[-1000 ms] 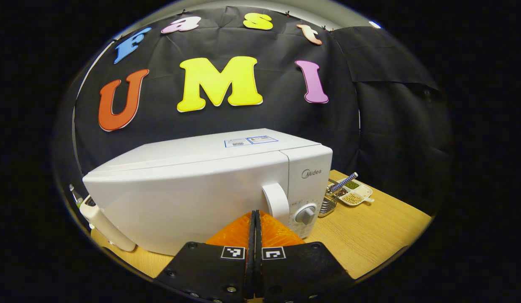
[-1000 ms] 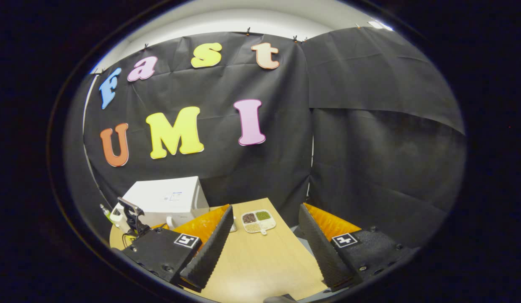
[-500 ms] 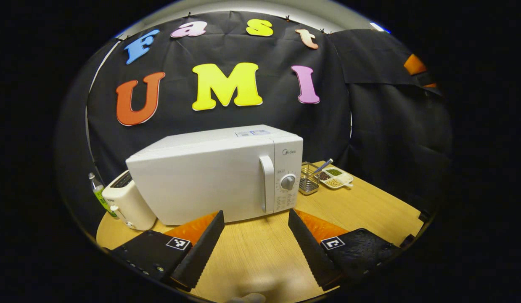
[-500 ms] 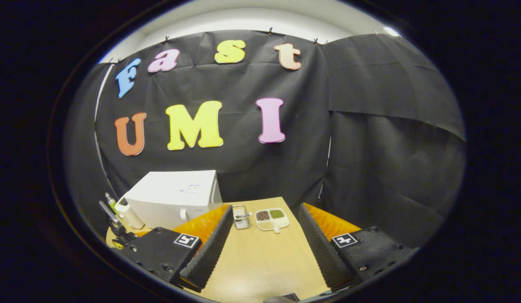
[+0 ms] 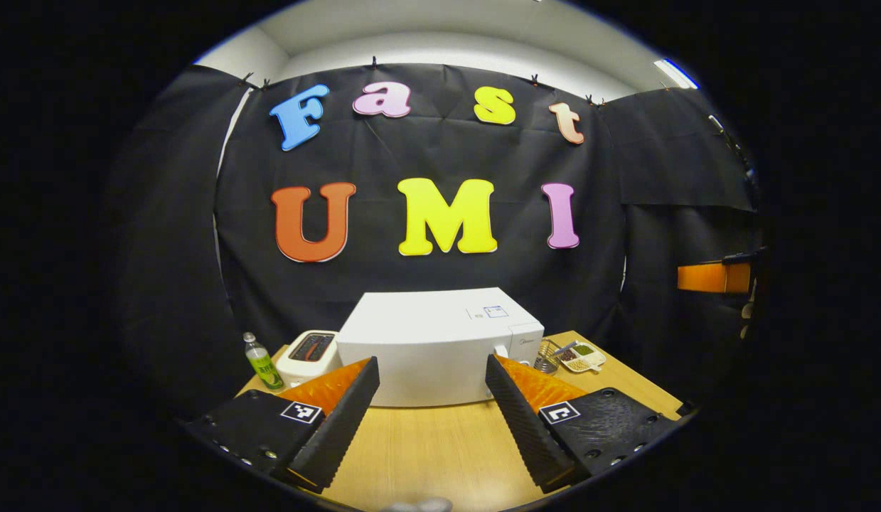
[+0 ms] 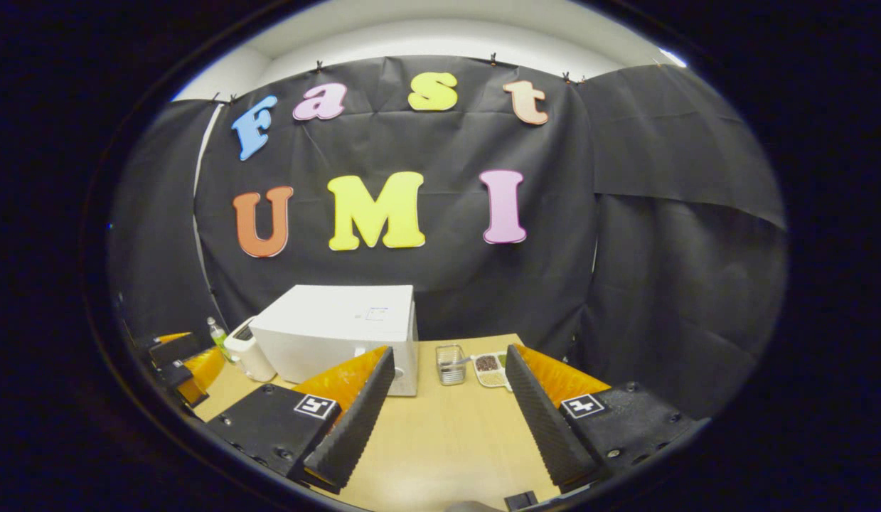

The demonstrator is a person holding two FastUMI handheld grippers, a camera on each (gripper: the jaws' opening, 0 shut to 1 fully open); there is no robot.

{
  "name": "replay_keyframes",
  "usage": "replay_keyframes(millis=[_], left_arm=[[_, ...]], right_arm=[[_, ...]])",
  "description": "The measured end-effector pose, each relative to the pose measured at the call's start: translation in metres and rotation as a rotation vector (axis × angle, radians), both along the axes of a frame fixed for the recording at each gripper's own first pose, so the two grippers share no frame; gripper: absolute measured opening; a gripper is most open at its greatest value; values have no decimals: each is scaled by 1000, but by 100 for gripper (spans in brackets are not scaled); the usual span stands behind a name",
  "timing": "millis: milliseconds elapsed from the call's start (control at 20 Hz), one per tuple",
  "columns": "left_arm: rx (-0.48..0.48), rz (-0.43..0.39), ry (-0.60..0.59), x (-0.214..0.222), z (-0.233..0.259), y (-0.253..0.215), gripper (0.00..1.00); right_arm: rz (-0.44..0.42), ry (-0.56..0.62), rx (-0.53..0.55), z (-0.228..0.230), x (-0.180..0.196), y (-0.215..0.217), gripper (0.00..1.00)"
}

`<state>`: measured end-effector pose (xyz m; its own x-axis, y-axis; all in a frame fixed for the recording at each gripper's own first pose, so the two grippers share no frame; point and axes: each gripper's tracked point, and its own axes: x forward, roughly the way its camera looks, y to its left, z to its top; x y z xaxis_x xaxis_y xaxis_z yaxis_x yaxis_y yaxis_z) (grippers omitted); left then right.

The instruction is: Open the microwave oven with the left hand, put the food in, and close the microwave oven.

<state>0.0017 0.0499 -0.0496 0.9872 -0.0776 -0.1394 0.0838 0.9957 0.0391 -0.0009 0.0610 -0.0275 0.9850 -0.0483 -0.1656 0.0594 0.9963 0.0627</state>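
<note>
The white microwave (image 5: 440,345) stands at the back of the wooden table (image 5: 440,448) with its door closed; its handle (image 5: 498,350) is on the right of the door. The microwave (image 6: 340,334) is left of centre in the right gripper view. A white divided dish of beans and grains (image 5: 582,355) lies to its right, past a wire basket (image 5: 549,355). My left gripper (image 5: 431,360) is open and empty, well back from the microwave. My right gripper (image 6: 450,350) is also open and empty, above the table in front of the basket (image 6: 451,364) and dish (image 6: 490,364).
A white toaster (image 5: 308,350) and a green bottle (image 5: 262,363) stand left of the microwave. An orange part of the other gripper (image 5: 714,277) hangs at the far right of the left gripper view. Bare tabletop (image 6: 440,441) lies in front of the microwave.
My left gripper was shut close to the microwave's handle; it has opened and drawn far back. The right gripper view has swung so the microwave sits nearer the middle.
</note>
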Motion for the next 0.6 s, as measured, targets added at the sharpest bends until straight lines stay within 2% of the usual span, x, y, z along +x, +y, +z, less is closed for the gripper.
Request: replay_keyframes(millis=[250,600], left_arm=[[-75,-5,-66,-30,55,4,94],[-40,78,-142,-41,89,25,94]], right_arm=[[37,-49,15,11,-3,24,100],[87,-137,26,47,-8,39,100]])
